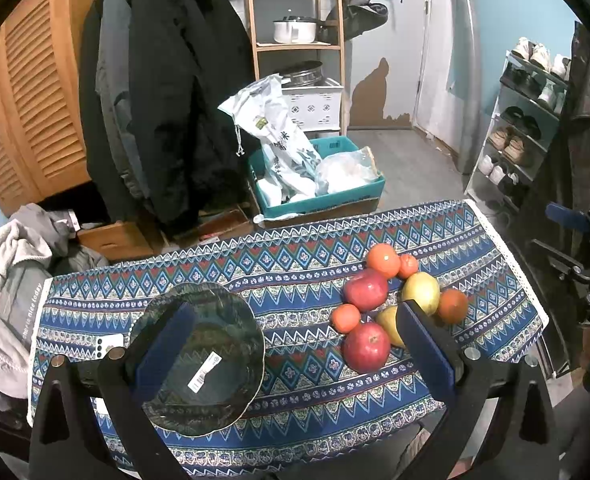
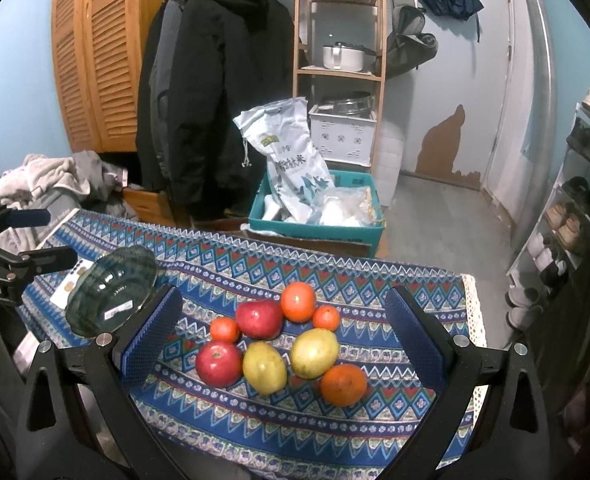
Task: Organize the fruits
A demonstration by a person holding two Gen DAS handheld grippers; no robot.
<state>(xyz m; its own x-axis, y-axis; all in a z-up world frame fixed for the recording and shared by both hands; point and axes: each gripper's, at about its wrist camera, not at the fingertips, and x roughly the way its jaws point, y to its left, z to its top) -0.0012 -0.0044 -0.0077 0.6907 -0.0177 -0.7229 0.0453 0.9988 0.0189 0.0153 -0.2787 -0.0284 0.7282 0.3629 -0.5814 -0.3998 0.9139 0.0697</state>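
Eight fruits cluster near the patterned tablecloth's right lace edge; open cloth separates them from the green glass bowl. Left gripper and right gripper hover wide open, holding nothing.

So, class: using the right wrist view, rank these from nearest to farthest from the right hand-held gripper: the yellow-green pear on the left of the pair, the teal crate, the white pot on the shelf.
1. The yellow-green pear, on the tablecloth between the right hand-held gripper's open fingers.
2. The teal crate, on the floor beyond the table.
3. The white pot, up on the wooden shelf.
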